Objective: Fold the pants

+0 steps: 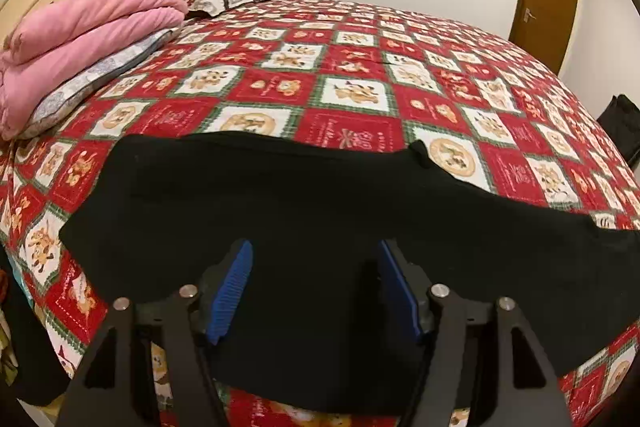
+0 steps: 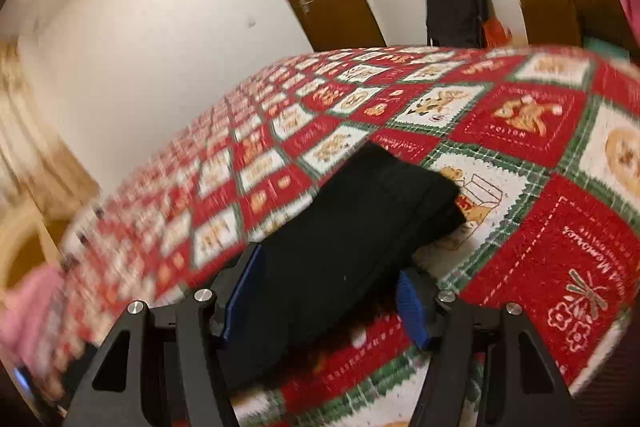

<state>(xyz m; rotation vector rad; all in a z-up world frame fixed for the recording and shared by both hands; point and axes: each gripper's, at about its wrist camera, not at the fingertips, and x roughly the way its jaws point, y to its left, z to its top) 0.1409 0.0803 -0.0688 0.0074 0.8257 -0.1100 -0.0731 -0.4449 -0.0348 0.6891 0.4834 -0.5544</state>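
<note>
1. The left gripper [image 1: 316,291] points forward and down over the near edge of the bed, its two blue pads standing well apart with nothing pressed between them; black cloth fills the view behind the gap, and whether the fingertips touch it cannot be told.
2. The right gripper [image 2: 332,291] also tilts forward and down, rolled so that the bed slants across its view. Its jaws stand fairly wide. The left blue pad [image 2: 244,291] lies against the edge of the black cloth, while the right pad shows apart from it, so no grip on the cloth can be seen.
3. The black pants [image 1: 320,211] lie flat on the red, white and green patchwork bedspread [image 1: 352,75], near the front edge of the bed.
4. In the left wrist view their long axis runs across the picture from left to right, the wider part at the left and a narrower stretch trailing off to the right edge.
5. In the right wrist view the pants [image 2: 344,223] run away from the gripper, slanting up and to the right, ending in a squared, doubled end on a white patch of the spread.
6. That view is blurred toward its left side.
7. A folded pink quilt [image 1: 80,39] sits on a pillow at the head of the bed, well apart from the pants.
</note>
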